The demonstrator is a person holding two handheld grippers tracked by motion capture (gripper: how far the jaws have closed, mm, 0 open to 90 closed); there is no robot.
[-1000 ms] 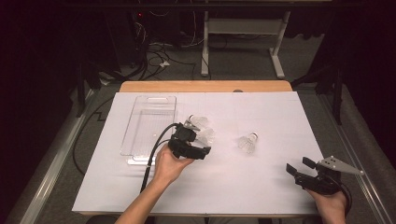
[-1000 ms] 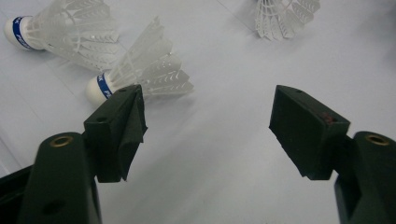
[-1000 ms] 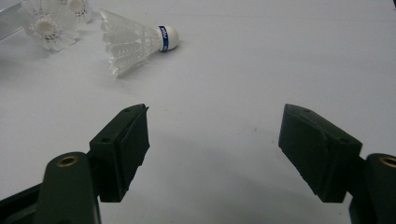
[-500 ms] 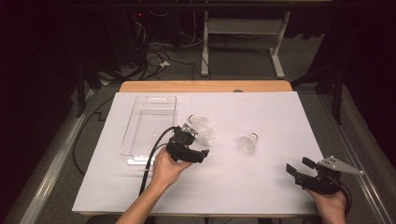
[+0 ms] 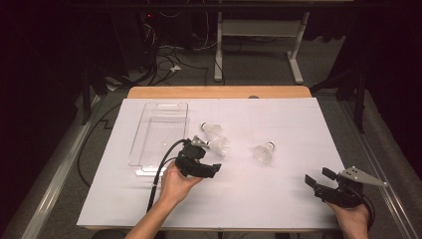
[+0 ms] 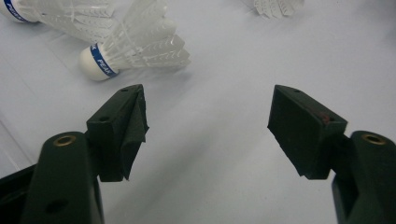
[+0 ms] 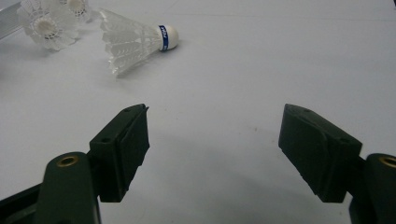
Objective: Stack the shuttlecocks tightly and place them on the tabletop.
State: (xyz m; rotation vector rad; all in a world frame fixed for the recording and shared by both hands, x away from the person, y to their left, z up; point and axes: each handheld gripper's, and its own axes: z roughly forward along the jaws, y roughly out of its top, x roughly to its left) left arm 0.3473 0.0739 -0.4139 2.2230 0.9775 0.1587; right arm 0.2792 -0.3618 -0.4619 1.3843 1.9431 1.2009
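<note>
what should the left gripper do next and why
Probably ease the left gripper forward and toward the nearest shuttlecock until the open jaws straddle it. It lies on its side just beyond the left jaw tip, outside the gap, with nothing gripped yet, and the clear tray waits empty beside it.

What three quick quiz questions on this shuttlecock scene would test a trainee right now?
1. How many shuttlecocks lie on the white sheet?
2. True or false: the left gripper has its jaws shut on a shuttlecock.
3. Which thing lies left of the shuttlecocks in the high view: A a clear tray, B a red bowl, C a metal cup?

Key: 1. Three: two close together, one apart. 2. False; jaws open, nothing between them. 3. A, the clear tray.
</note>
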